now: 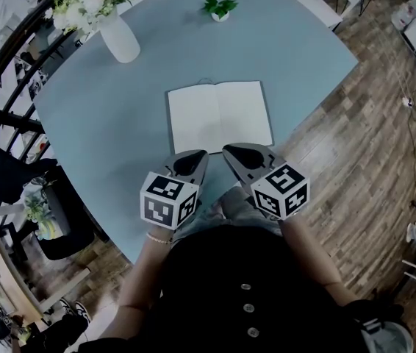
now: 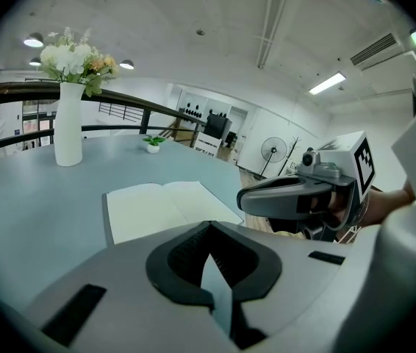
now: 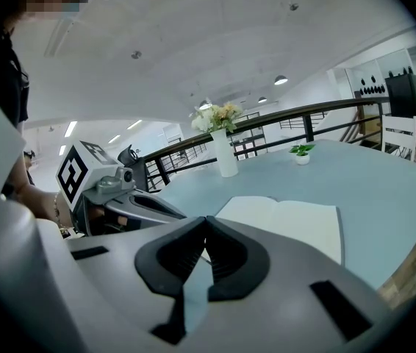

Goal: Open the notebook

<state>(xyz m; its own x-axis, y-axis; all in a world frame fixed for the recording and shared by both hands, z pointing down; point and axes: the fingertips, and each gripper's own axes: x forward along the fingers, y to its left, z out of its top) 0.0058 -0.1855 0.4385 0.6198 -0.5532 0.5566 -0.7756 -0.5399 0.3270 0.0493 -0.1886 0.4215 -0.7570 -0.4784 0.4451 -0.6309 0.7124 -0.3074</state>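
The notebook (image 1: 219, 116) lies open and flat on the blue-grey table (image 1: 120, 123), showing two blank white pages. Both grippers hover side by side just short of its near edge, apart from it. My left gripper (image 1: 197, 155) is shut with nothing between its jaws, and my right gripper (image 1: 230, 151) is shut and empty too. In the left gripper view the shut jaws (image 2: 208, 226) point at the notebook (image 2: 164, 206), with the right gripper (image 2: 289, 197) alongside. In the right gripper view the shut jaws (image 3: 206, 220) face the notebook (image 3: 289, 223), and the left gripper (image 3: 131, 208) is on the left.
A white vase of flowers (image 1: 120, 39) stands at the table's far left, a small potted plant (image 1: 220, 9) at the far middle. The table's right edge (image 1: 318, 101) drops to a wooden floor (image 1: 370, 160). A dark railing (image 1: 2, 57) runs along the left.
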